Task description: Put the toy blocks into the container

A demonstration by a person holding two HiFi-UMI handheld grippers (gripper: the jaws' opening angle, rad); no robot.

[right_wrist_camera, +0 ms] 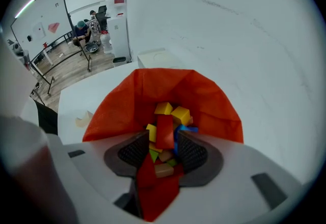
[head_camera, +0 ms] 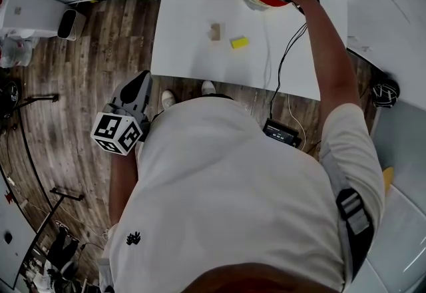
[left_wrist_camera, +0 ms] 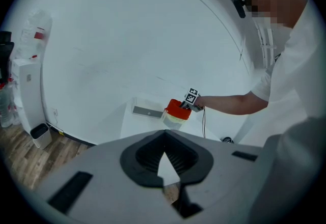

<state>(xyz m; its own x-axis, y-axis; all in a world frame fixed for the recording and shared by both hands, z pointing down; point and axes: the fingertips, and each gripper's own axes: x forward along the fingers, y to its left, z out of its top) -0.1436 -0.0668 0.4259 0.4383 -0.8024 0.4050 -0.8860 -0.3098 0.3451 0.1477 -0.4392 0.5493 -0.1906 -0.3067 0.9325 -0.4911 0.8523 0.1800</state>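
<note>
Two likely light, stiff toys, tan block (head_camera: 214, 32) and yellow block (head_camera: 239, 42), sit mid-worktop (head_camera: 200, 65), best pinched across flat sides; my right gripper (right_wrist_camera: 164, 139) has its jaws apart around a red block (right_wrist_camera: 164, 131) over the far-edge container (right_wrist_camera: 204, 101), and my left gripper (left_wrist_camera: 163, 136) has its jaws together, empty.

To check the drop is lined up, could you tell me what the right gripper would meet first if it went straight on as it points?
Probably the pile of toy blocks inside the red container, just ahead of the right gripper; a red block stands between its jaws. Depth is unclear.
</note>
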